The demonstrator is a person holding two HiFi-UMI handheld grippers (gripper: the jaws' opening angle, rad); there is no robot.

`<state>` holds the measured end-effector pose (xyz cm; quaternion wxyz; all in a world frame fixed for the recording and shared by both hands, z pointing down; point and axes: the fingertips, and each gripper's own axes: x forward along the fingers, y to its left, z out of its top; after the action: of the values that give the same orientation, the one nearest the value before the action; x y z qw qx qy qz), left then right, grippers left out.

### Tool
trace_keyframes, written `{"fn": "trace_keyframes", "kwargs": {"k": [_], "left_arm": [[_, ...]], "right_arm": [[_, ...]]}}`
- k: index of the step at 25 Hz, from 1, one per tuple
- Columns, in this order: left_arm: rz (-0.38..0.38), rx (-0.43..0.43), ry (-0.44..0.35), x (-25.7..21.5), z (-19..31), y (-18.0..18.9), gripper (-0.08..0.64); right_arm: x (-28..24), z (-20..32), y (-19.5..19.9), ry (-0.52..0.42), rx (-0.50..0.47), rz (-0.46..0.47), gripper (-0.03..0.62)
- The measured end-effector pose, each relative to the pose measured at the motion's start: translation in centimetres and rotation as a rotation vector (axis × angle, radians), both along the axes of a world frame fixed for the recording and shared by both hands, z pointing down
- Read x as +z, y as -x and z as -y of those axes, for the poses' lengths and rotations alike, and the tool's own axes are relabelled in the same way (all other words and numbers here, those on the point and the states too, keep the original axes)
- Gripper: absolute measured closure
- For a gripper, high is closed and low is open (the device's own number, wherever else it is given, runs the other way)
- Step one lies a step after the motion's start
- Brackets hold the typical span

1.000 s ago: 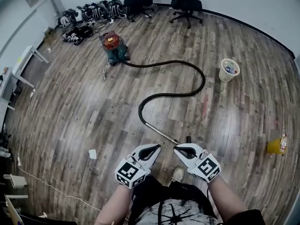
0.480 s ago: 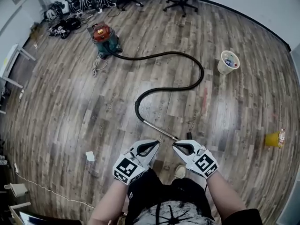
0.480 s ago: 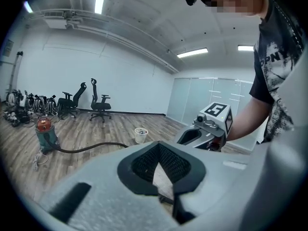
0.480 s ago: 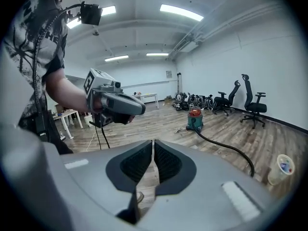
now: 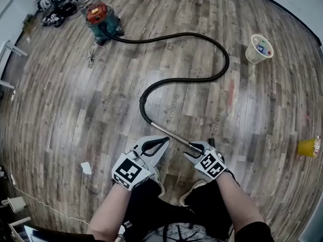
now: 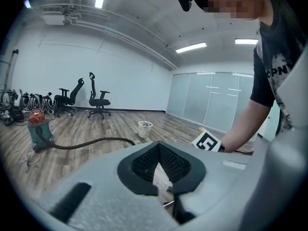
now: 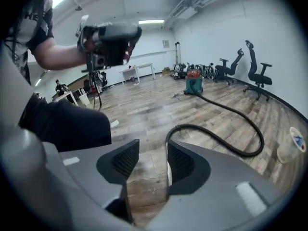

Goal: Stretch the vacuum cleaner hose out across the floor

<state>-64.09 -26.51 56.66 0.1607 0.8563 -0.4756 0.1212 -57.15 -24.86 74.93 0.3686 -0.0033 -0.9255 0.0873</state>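
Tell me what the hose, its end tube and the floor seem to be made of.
Hose: probably flexible plastic or rubber, matte black; it bends in loops. End tube: likely metal, shiny silver, straight. Floor: wood-look planks, slightly glossy; maybe laminate.

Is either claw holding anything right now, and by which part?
Nothing is held: left claw shut and empty; right claw has just been opening, with the wand between its jaws, ungripped.

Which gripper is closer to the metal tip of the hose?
Right. The right gripper has the tip between its jaws, which have just been opening and do not grip it. The left gripper, shut and empty, is off to the tip's left.
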Motion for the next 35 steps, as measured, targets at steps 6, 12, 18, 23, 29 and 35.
{"fn": "trace_keyframes", "kwargs": {"k": [6,12,18,23,29,35], "left_arm": [[0.064,0.086,-0.091,15.2,4.4,0.7,0.557],[0.099,0.061,-0.027,25.3,3.5,1.0,0.557],[0.094,0.034,0.08,28.3,1.1,-0.1,0.557],[0.141,0.042,0.093,29.0,0.2,0.1,0.557],[0.127,0.034,0.118,30.2,-1.1,0.0,0.557],[0.107,0.038,0.12,31.1,-1.0,0.3,0.557]], "right_arm": [[28.1,1.4,-0.3,-0.021,-0.043,-0.237,0.33],[44.6,2.2,-1.5,-0.041,-0.088,-0.421,0.31],[48.8,1.3,-2.4,-0.025,-0.109,-0.495,0.318],[51.1,1.2,-2.1,-0.043,-0.106,-0.533,0.357],[52.4,1.7,-1.6,-0.064,-0.074,-0.544,0.417],[52.6,1.7,-1.2,-0.069,-0.084,-0.577,0.41]]}}
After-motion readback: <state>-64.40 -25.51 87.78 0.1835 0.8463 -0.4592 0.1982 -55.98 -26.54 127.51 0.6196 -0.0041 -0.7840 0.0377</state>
